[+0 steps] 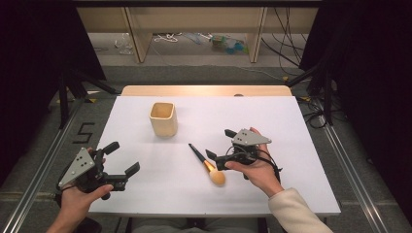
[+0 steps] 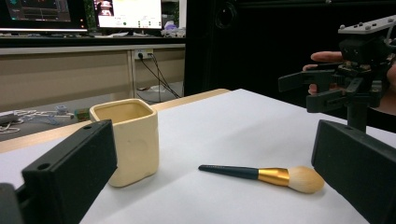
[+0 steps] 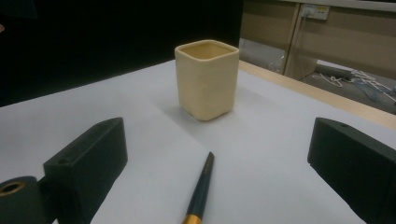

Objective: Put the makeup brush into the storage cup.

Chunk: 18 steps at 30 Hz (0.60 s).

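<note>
Showing: two hand-held grippers over a white counter (image 1: 291,145) with a brush and a cup.
Makeup brush (image 1: 206,165): lies flat on the counter, right of centre and toward the near edge; dark handle pointing far-left, gold ferrule, pale round bristle head at the near-right end.
Brush in the left gripper view: seen side-on (image 2: 266,175), handle to the left, bristle head to the right, between the two black fingers of that view.
Brush in the right gripper view: handle and ferrule (image 3: 201,191) run up from the bottom edge, between the fingers, pointing toward the cup.
Cup (image 1: 163,119): cream, square with rounded corners, upright, open top; stands far-left of the brush and apart from it.
Right gripper (image 1: 221,145): held in the person's right hand (image 1: 257,170) just above the brush's bristle end; fingers apart, holding nothing; whether they touch the brush cannot be told.
Left gripper (image 1: 121,158): held in the left hand (image 1: 80,196) at the near-left edge of the counter, well apart from brush and cup; fingers apart, holding nothing.
</note>
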{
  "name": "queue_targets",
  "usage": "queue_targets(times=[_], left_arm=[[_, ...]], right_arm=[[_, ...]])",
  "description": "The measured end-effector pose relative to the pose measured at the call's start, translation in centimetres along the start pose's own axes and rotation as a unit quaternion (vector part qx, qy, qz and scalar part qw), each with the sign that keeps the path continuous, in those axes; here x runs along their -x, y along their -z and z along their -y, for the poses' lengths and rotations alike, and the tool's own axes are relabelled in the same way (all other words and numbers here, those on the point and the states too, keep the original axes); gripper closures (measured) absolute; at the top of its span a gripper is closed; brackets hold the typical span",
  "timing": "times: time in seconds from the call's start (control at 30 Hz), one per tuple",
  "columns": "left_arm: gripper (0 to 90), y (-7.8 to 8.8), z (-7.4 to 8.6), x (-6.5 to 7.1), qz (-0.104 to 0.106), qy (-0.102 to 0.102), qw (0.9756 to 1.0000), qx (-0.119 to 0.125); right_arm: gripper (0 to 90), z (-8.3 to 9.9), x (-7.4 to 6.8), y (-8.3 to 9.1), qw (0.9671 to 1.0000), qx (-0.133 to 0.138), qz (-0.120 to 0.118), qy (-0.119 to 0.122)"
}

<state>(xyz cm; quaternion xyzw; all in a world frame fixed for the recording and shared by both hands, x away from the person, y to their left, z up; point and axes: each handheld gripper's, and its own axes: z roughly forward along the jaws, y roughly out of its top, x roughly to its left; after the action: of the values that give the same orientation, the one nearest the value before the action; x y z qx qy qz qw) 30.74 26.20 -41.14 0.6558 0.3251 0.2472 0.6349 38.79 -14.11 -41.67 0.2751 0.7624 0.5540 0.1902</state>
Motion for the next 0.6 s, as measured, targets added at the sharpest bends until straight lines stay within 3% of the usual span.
queue_targets(times=[0.3,0.6], left_arm=[[0.0,0.0,0.0,0.0,0.0,0.0,1.0,-0.001],[0.0,0.0,0.0,0.0,0.001,-0.001,1.0,-0.001]], right_arm=[[5.7,-0.5,-0.1,-1.2,0.9999,-0.001,0.002,0.012],[6.4,-1.0,-0.2,-2.1,0.9999,-0.015,-0.003,0.001]])
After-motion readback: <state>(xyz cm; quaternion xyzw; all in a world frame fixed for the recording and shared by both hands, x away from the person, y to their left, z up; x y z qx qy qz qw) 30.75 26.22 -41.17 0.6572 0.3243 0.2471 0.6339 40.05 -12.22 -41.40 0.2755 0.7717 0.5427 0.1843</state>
